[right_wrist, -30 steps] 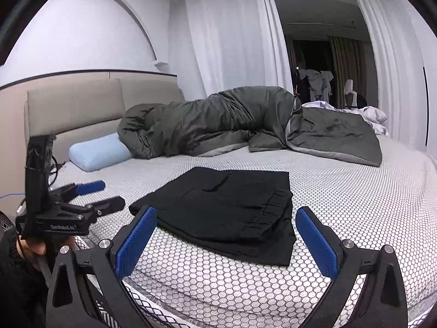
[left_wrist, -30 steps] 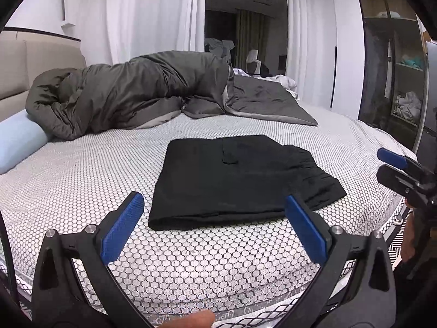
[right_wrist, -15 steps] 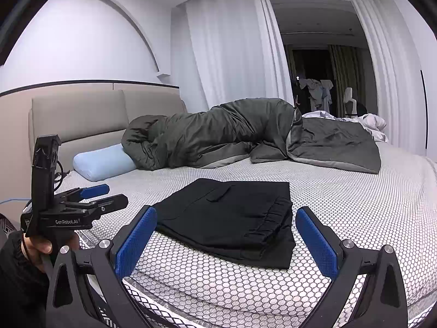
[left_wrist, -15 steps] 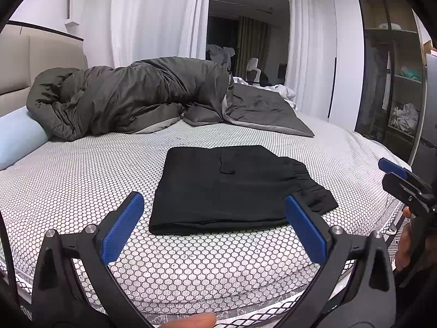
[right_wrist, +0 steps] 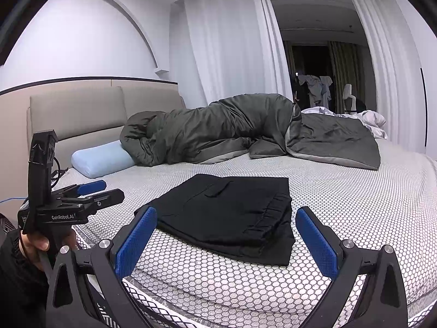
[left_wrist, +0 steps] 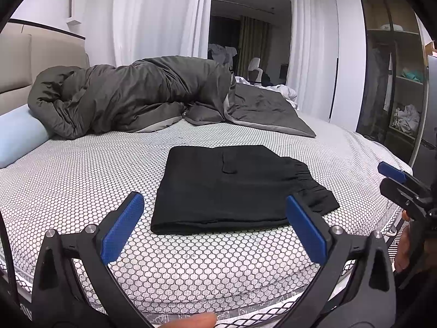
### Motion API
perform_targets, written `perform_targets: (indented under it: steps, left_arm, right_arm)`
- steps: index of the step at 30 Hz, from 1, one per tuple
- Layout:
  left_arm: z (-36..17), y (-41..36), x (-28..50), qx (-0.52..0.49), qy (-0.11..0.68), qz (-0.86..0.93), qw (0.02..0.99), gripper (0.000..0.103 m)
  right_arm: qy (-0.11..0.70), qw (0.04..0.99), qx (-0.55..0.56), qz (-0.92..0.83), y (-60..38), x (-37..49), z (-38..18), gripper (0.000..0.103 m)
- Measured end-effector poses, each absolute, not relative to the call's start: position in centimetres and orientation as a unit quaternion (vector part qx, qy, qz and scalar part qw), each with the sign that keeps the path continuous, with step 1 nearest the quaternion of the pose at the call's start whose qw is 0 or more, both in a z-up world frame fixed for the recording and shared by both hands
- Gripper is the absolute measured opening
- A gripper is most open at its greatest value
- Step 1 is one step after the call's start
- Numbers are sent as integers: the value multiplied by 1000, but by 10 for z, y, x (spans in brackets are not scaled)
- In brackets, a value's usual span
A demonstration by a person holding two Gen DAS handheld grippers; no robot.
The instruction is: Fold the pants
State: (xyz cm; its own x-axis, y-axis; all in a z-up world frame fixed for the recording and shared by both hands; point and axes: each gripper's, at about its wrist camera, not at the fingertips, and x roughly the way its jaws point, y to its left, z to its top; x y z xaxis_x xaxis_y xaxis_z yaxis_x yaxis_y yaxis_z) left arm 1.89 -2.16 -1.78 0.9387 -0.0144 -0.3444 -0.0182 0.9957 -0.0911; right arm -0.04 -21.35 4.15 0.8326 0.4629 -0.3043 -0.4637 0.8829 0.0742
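Black pants (left_wrist: pixel 232 188) lie folded into a flat rectangle on the bed's honeycomb-patterned sheet (left_wrist: pixel 82 180), elastic waistband to the right. They also show in the right wrist view (right_wrist: pixel 232 213). My left gripper (left_wrist: pixel 214 229) is open and empty, held off the bed's near edge, short of the pants. My right gripper (right_wrist: pixel 226 240) is open and empty, also back from the pants' near corner. Each gripper shows at the edge of the other's view: the right one (left_wrist: pixel 396 180) and the left one (right_wrist: pixel 92 191).
A dark grey duvet (left_wrist: pixel 142 98) is bunched across the far side of the bed. A light blue pillow (right_wrist: pixel 101 161) lies by the padded headboard (right_wrist: pixel 82 112). White curtains (right_wrist: pixel 226 49) hang behind. A glass-fronted wardrobe (left_wrist: pixel 396 87) stands at the right.
Both grippers have drawn back and up from the bed, so the pants sit lower and farther in both views. The pants have not moved. Both grippers stay open.
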Motion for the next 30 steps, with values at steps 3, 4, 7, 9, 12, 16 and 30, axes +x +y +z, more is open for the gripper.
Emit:
perform_targets:
  steps: [3, 4, 7, 9, 12, 16, 30]
  left_arm:
    - [-18, -23, 21, -45, 177, -1, 983, 102]
    - [-18, -24, 21, -44, 177, -1, 983, 102]
    - [-18, -26, 21, -41, 178, -2, 983, 102]
    - [-19, -27, 21, -39, 178, -1, 983, 102]
    - [-20, -28, 21, -39, 177, 2, 983, 102]
    - [-20, -27, 21, -43, 177, 3, 983, 102]
    - [-21, -26, 21, -42, 177, 4, 983, 102]
  right_arm:
    - [158, 957, 1, 242, -213, 0, 42, 103]
    - [159, 957, 0, 241, -213, 0, 42, 103]
    - [161, 957, -3, 241, -212, 0, 41, 103]
    - [159, 958, -5, 237, -212, 0, 42, 103]
    - [155, 959, 0, 238, -214, -1, 43, 103]
    - [156, 959, 1, 238, -215, -2, 42, 103]
    - [157, 959, -2, 237, -217, -2, 41, 103]
